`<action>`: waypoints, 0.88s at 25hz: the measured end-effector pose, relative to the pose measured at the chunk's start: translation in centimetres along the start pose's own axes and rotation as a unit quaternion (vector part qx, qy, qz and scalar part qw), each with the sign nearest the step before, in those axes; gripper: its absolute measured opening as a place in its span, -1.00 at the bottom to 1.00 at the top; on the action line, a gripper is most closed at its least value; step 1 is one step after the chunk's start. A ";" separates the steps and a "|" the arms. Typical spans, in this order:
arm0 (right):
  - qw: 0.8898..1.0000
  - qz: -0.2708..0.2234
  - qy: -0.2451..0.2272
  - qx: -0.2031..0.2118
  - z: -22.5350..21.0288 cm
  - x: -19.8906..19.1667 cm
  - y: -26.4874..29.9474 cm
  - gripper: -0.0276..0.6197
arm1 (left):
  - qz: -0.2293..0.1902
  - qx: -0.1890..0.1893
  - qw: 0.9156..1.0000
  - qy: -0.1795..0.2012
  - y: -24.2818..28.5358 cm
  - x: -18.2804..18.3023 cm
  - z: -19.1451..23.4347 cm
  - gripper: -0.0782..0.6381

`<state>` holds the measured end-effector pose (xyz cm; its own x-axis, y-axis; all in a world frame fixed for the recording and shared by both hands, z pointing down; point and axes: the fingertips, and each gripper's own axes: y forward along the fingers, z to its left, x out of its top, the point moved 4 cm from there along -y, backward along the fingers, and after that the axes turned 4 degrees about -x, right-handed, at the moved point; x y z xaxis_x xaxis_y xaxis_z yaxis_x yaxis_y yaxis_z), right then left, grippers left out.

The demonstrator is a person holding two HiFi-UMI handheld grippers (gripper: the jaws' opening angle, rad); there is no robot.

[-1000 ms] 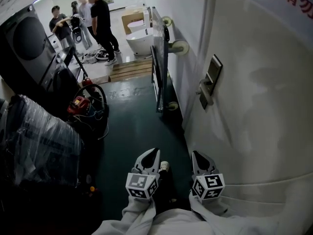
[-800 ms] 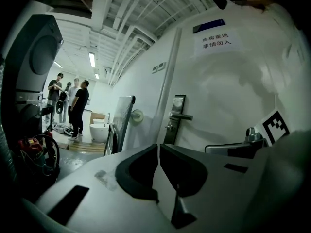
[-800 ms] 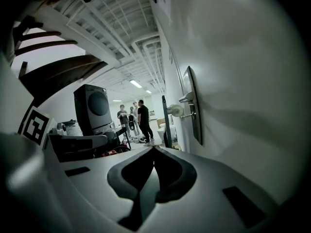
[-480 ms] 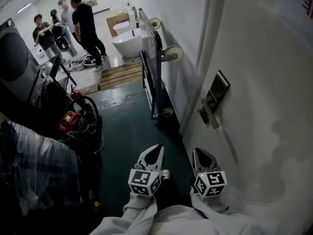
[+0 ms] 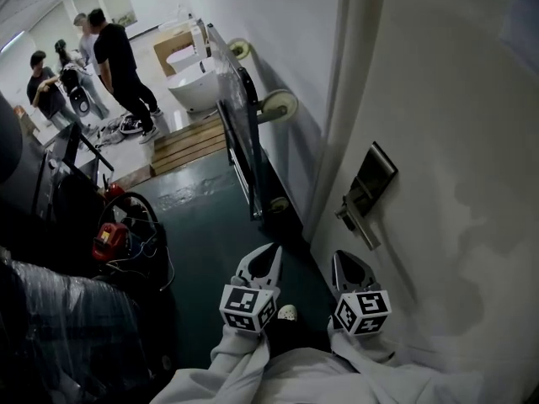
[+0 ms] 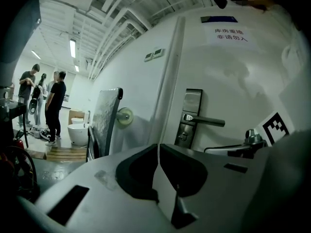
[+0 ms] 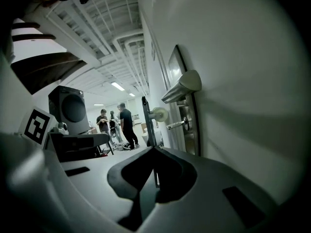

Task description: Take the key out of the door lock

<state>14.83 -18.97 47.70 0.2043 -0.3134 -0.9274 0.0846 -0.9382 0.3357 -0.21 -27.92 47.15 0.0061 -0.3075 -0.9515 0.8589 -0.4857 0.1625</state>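
White door (image 5: 455, 99), dark green floor (image 5: 210, 225)

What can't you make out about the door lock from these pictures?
Head view: the lever handle covers the lock plate's lower part; no key shows.
Left gripper view: the lock cylinder is too small to show a key.
Right gripper view: a thin piece juts out below the handle, too small to name.
Head view: the top right edge cuts off the door notice.

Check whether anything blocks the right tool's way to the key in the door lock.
Nothing visible does. The right tool, shut and empty, has open air ahead to the key sticking out of the lock plate; the door handle sits above it.
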 end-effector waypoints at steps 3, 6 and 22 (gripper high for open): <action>1.000 -0.003 0.005 -0.021 -0.5 0.4 0.5 -0.75 | 0.005 -0.017 1.000 0.000 1.4 0.5 0.7 -0.72; 0.999 0.000 0.012 -0.048 -1.3 0.4 0.4 -0.75 | 0.014 -0.035 0.999 -0.003 2.7 0.4 1.0 -0.72; 0.988 0.019 0.032 -0.153 -4.8 -1.1 -2.4 -0.75 | 0.061 -0.149 0.981 -0.105 8.4 -0.9 -0.6 -0.72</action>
<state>19.13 -15.62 48.69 0.2727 -0.3294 -0.9039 0.3644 -0.8342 0.4139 7.29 -31.21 49.25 0.0388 -0.5258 -0.8497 0.9702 -0.1838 0.1580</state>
